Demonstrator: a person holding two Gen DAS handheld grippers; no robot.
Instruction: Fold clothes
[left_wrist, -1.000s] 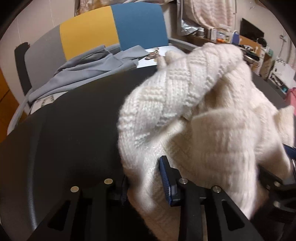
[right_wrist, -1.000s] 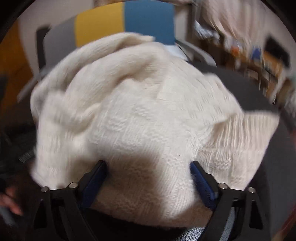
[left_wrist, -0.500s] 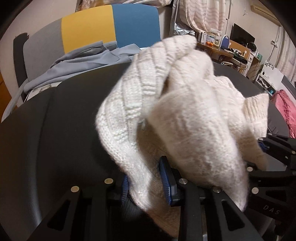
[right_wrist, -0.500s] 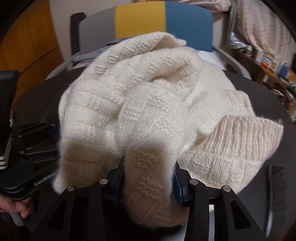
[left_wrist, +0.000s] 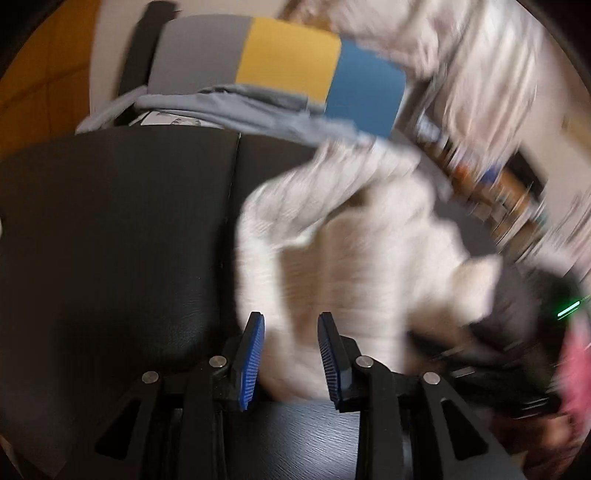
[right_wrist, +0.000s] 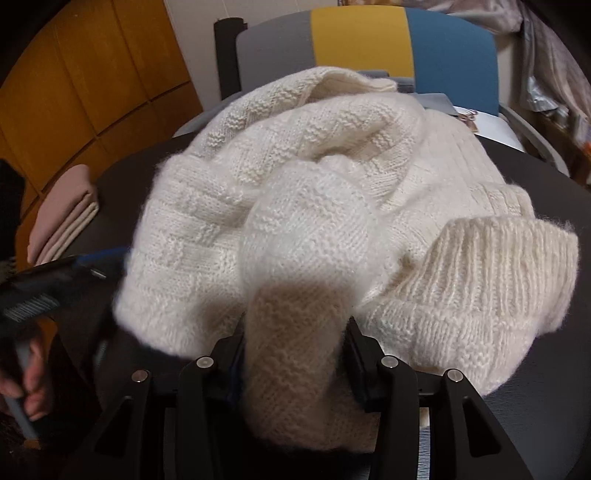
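A cream knit sweater (left_wrist: 369, 251) lies bunched on the black table (left_wrist: 110, 221); the left wrist view is blurred by motion. My left gripper (left_wrist: 290, 343) is shut on a thick fold at the sweater's near edge, which fills the gap between the blue pads. In the right wrist view the sweater (right_wrist: 295, 206) is heaped up, its ribbed cuff (right_wrist: 498, 266) at the right. My right gripper (right_wrist: 295, 332) pinches a fat fold that bulges above the jaws, which are easing open slightly. The left gripper (right_wrist: 55, 284), held by a hand (right_wrist: 29, 391), pulls the sweater's left edge.
A grey, yellow and blue chair (left_wrist: 288, 62) stands behind the table with a grey garment (left_wrist: 240, 107) draped on it. Folded pink and cream clothes (right_wrist: 62, 218) lie at the table's far left. Orange cabinet doors (right_wrist: 74, 74) stand behind; cluttered shelves (left_wrist: 498, 184) are at the right.
The right gripper went from wide around the sweater to closed on one fold. The left gripper swung left with its fold, and both views turned, uncovering more black table.
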